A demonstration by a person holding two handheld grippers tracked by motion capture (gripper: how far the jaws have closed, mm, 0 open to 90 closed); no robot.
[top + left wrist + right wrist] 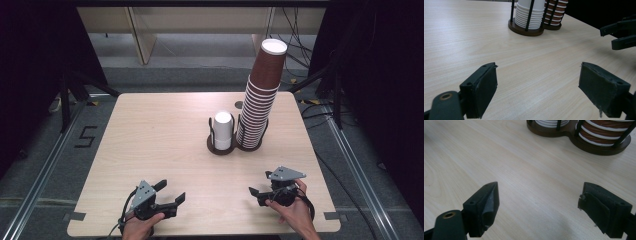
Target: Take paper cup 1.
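- Cup stacks [256, 100], right of centre frame, sit untouched in holder [235, 145].
- Left gripper [170, 192] and right gripper [256, 192], lower frame: jaws wide, empty; all work remains.

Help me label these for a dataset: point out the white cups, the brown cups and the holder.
white cups [223, 131], high view, side of the stack
brown cups [261, 100], high view, middle of the stack
holder [524, 30], left gripper view, base rim
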